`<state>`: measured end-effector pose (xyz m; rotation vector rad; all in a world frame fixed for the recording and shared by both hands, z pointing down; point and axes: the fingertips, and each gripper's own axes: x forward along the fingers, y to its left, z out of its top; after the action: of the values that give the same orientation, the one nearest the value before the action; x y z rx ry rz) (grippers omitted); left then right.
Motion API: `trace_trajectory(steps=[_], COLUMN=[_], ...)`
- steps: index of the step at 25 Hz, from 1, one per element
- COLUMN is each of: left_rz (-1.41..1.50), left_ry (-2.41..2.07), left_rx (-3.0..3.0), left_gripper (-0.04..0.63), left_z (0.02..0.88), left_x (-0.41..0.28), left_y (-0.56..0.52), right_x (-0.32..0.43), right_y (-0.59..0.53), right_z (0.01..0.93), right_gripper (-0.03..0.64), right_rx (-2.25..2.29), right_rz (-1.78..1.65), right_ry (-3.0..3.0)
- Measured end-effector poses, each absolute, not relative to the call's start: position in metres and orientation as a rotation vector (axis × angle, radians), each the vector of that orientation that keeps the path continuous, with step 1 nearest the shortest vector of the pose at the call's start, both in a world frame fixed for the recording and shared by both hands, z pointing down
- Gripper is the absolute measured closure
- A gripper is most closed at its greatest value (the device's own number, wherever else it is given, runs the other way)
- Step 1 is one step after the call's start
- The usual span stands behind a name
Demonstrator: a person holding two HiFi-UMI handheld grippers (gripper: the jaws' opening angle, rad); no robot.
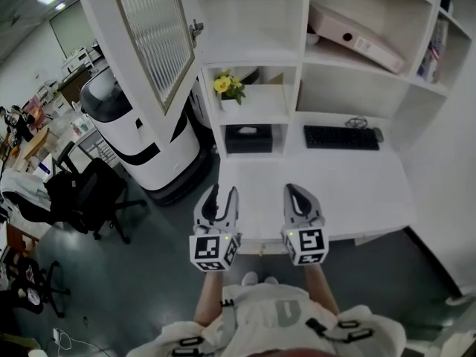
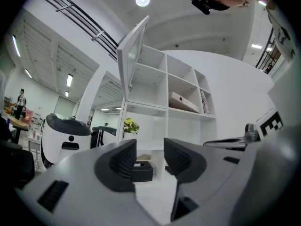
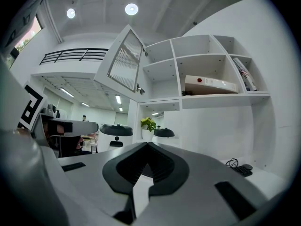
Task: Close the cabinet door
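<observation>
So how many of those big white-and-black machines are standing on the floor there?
2. One machine stands under the open cabinet door. The second machine stands right beside the shelves, mostly hidden in the head view. Others may be hidden.

Left gripper (image 1: 223, 193), right gripper (image 1: 296, 190): two. Cabinet door (image 1: 152, 39): one. Keyboard (image 1: 341, 137): one. Tissue box (image 1: 248, 138): one. Binder (image 1: 357, 39): one.

White cabinet door (image 1: 152, 36), yellow flowers (image 1: 227, 85)
</observation>
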<state>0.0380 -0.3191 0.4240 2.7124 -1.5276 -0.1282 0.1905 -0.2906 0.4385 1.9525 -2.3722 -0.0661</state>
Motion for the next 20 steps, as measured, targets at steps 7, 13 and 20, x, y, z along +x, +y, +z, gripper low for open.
trace_trajectory(steps=[7,13,20], left_rz=[-0.190,-0.203,-0.232], left_ry=[-1.516,-1.505,-1.603], left_rx=[2.576,2.531,2.592], left_gripper=[0.321,0.321,0.321], left_z=[0.432,0.438,0.370], left_x=[0.015,0.005,-0.028], left_y=[-0.329,-0.330,-0.357], right_x=[0.186,0.178,0.171], right_y=[-0.294,-0.296,-0.296], right_z=[0.437,0.441,0.440], right_gripper=[0.612,0.612,0.612], right_rx=[1.968,1.936,1.901], right_rz=[-0.073,-0.058,-0.044], right_ry=[-2.378,-2.389,-2.397])
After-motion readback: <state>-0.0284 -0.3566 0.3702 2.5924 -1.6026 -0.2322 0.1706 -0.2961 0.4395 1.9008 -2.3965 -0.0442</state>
